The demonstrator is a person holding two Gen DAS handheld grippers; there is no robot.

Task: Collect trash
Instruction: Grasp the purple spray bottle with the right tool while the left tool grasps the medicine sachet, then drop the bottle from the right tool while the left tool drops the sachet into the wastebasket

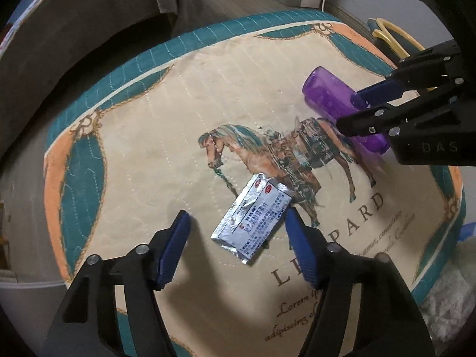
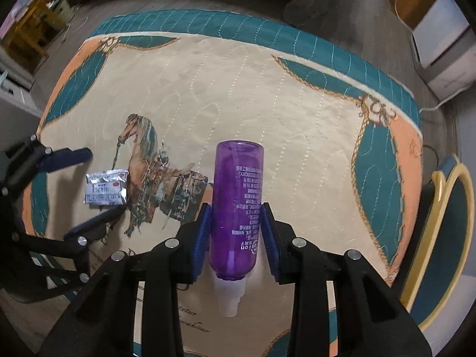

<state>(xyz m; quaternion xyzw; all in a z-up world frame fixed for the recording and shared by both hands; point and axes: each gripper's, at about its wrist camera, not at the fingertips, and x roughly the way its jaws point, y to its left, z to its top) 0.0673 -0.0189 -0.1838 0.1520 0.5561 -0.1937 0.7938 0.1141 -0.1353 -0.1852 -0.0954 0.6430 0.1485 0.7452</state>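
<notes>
A silver foil medicine packet (image 1: 252, 219) lies flat on the quilted horse-print cover (image 1: 166, 136). My left gripper (image 1: 238, 217) is open, its blue fingers on either side of the packet, low over the cover. A purple plastic bottle (image 2: 238, 205) with a white nozzle lies between the blue pads of my right gripper (image 2: 236, 208), which is shut on its sides. In the left wrist view the bottle (image 1: 330, 95) and right gripper (image 1: 357, 110) are at the upper right. In the right wrist view the packet (image 2: 107, 189) and left gripper (image 2: 98, 184) are at the left.
The cover (image 2: 297, 113) has a teal and orange border. A teal chair with a yellow rim (image 2: 446, 232) stands to the right. Grey fabric (image 1: 74, 29) lies beyond the far edge. White furniture (image 2: 443, 47) stands on the floor.
</notes>
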